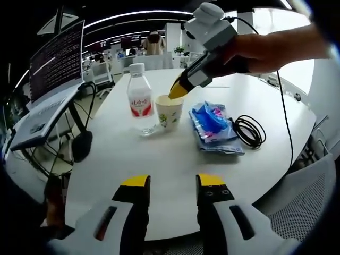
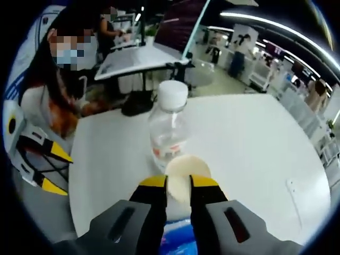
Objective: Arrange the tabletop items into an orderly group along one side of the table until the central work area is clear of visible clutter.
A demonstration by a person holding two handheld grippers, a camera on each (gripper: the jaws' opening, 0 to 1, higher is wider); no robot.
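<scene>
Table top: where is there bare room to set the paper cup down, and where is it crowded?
Bare white table lies between the left tongs and the items, and beyond the water bottle toward the far edge. It is crowded mid-table: bottle, paper cup between the right tongs, blue packet, coiled black cable.

In the right gripper view, the right gripper [image 2: 178, 187] covers the lower wall of the paper cup [image 2: 187, 171]; whether its tips press the rim cannot be told. Behind the cup, the water bottle [image 2: 169, 127] label is blurred. Below the jaws, the blue packet [image 2: 178, 234] is cut off by the edge. In the left gripper view, its print is unreadable.
</scene>
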